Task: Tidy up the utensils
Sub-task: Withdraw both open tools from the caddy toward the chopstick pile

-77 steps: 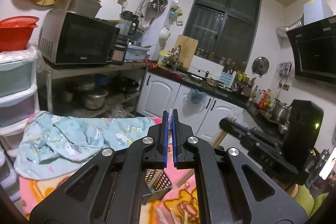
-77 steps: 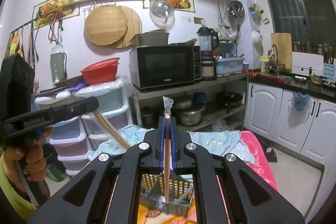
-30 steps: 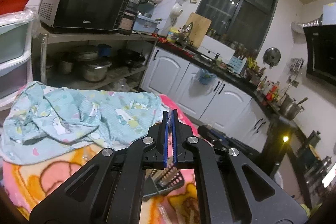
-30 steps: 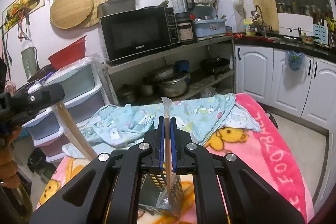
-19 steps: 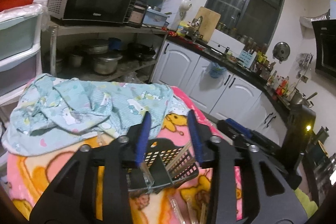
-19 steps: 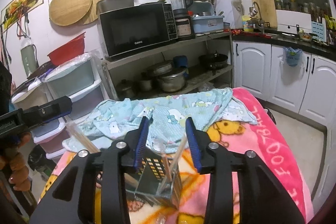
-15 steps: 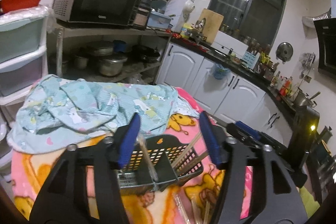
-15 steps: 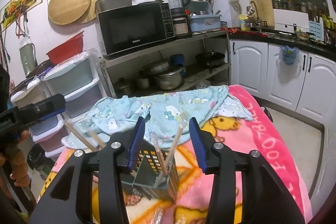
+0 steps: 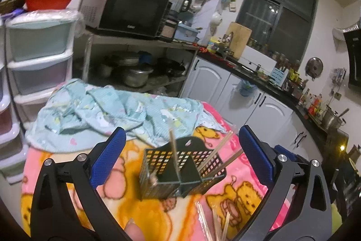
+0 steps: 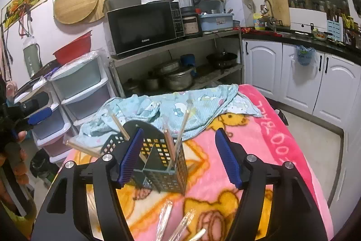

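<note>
Now both claws, left [image 9: 180, 150] and right [image 10: 178, 157], hang spread and empty over the caddy [image 9: 180, 171] mid-blanket [image 9: 243, 175]; leaning chopsticks [image 10: 176, 141] could tip it on soft fabric if bumped.

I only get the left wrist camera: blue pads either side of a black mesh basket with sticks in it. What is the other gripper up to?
Observer: The right gripper is open and empty, its blue pads flanking the black mesh utensil basket.
Visitor: Who holds the left one?
Observer: A person's hand shows at the right camera's left edge.
Visitor: Are the loose sticks bare wood?
Observer: No, the loose chopsticks on the pink cartoon blanket are in clear plastic wrappers.
</note>
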A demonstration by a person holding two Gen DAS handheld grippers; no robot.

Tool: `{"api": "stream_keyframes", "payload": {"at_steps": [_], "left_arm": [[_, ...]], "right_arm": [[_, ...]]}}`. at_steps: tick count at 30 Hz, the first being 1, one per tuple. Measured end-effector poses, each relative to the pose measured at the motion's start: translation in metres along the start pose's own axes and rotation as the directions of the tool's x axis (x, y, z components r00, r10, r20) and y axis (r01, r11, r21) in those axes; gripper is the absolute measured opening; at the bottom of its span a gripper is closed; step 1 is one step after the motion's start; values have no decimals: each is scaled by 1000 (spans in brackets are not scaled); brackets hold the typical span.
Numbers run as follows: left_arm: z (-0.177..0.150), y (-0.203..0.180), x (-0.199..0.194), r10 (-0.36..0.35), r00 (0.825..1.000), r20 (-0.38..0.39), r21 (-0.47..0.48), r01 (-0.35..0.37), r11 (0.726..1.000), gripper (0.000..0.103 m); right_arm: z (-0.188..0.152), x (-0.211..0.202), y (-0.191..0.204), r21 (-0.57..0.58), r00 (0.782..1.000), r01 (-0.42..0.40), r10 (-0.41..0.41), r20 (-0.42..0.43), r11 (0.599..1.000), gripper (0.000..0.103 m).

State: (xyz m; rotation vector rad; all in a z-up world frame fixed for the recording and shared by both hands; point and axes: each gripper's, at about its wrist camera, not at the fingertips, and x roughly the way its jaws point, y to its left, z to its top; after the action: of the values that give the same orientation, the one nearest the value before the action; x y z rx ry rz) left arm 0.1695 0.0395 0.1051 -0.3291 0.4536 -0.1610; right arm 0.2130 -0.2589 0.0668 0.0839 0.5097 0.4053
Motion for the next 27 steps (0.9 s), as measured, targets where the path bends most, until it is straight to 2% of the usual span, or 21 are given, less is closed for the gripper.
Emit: {"api": "stream_keyframes", "payload": {"at_steps": [16, 27], "left_arm": [[-38, 39, -23, 77, 995, -57, -76, -81, 994, 92], [-66, 47, -25, 95, 989, -111, -86, -105, 991, 92]], "right_arm": [[-29, -11, 15, -38, 998, -10, 8, -55, 999, 69], [-46, -5, 36, -82, 992, -54, 44, -117, 995, 70]]}}
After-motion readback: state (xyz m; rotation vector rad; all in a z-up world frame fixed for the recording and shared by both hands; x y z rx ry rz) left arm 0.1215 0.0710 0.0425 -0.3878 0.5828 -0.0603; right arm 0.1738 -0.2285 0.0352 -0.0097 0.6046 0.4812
